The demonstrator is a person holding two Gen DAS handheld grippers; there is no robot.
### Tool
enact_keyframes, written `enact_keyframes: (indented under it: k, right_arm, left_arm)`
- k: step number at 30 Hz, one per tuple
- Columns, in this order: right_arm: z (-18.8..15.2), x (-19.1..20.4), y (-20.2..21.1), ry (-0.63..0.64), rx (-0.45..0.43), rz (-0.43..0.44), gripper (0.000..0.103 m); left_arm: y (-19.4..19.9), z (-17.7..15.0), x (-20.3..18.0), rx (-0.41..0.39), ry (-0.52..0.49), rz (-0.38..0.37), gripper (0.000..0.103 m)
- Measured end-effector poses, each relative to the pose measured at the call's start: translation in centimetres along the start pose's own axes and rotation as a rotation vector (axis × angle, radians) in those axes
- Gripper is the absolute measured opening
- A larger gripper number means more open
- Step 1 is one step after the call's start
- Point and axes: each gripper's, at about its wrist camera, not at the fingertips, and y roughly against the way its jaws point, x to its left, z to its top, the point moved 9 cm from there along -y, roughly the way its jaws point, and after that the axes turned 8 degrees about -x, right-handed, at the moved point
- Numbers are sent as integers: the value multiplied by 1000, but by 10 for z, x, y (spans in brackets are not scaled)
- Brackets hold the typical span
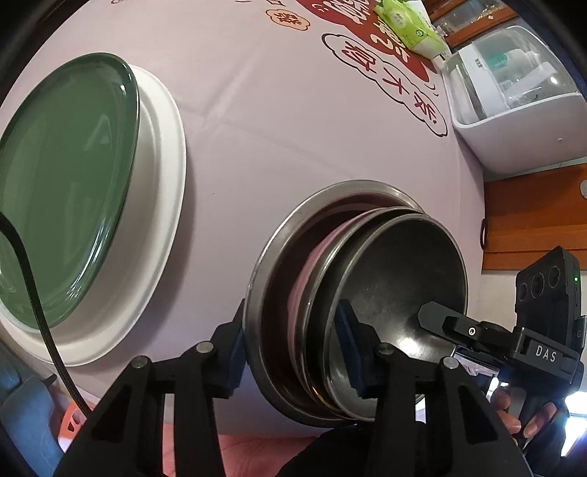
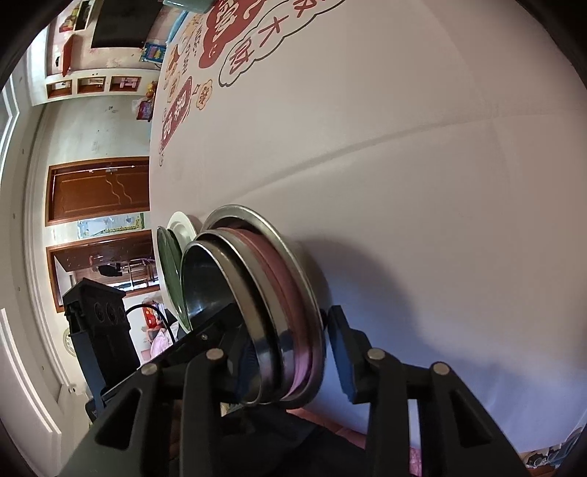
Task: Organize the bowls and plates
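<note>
Left wrist view: left hand-held gripper (image 1: pixel 291 346) straddles the near rims of a nested stack of bowls (image 1: pixel 352 293) on the table (image 1: pixel 275 121), which wears a pale lilac cloth with red print. Outer pad sits against the outside of the wide steel bowl (image 1: pixel 264 264); inner pad sits inside the top dark steel bowl (image 1: pixel 403 264). Jaws partly closed; pads appear to pinch the rims together. A pink bowl (image 1: pixel 304 271) shows between the steel ones.

Right hand-held gripper (image 1: pixel 440 323) reaches into the top bowl from the right side, one finger inside it.

Right wrist view: right hand-held gripper (image 2: pixel 286 348) spans the same stack edge. Left pad lies inside the top bowl. Right pad (image 2: pixel 341 352) stands just off the outer steel rim; cannot tell whether it touches.

Beside the stack, apart from it: green plate (image 1: pixel 66 190) stacked on a white plate (image 1: pixel 161 205). Far table edge: green tissue pack (image 1: pixel 407 25).
</note>
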Motion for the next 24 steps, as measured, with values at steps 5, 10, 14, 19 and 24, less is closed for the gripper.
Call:
enact_keyframes:
  k: [5, 10, 14, 19, 24]
  right_arm:
    - [1, 0, 1, 20, 3, -16, 34]
    - [2, -2, 6, 15, -11, -12, 29]
    - [5, 5, 11, 36, -41, -2, 29]
    - [9, 22, 15, 83, -78, 21, 29]
    - [13, 42, 17, 116, -115, 68, 29]
  left_arm:
    - [-1, 1, -4, -6, -7, 5, 42]
    - [5, 4, -5, -27, -17, -16, 42]
    - [12, 7, -8, -53, -31, -30, 42]
    - [27, 16, -7, -101, -33, -50, 42]
    - [39, 25, 1, -126, -17, -59, 42]
